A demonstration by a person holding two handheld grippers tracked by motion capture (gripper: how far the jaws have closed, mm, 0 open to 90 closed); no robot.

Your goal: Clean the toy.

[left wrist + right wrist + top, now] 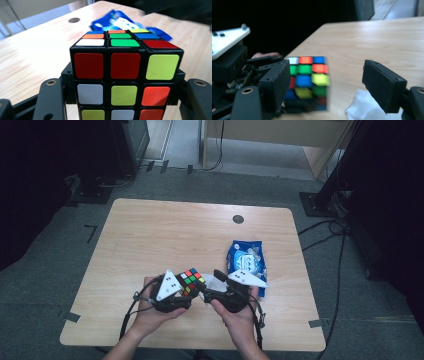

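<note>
A scrambled Rubik's cube [191,281] is held a little above the wooden table [165,230], near its front edge. My left gripper [186,289] is shut on it. In the left gripper view the cube [125,75] sits between the two black jaws, which press on its left and right sides. My right gripper [212,284] stands open just to the right of the cube. In the right gripper view its jaws [325,72] are wide apart, with the cube [308,80] blurred ahead beside the left jaw and nothing gripped.
A blue snack packet [246,260] lies flat on the table behind the right gripper. A white crumpled tissue [362,105] lies under the right gripper. A round cable hole [238,219] is near the far edge. The table's left and far parts are bare wood.
</note>
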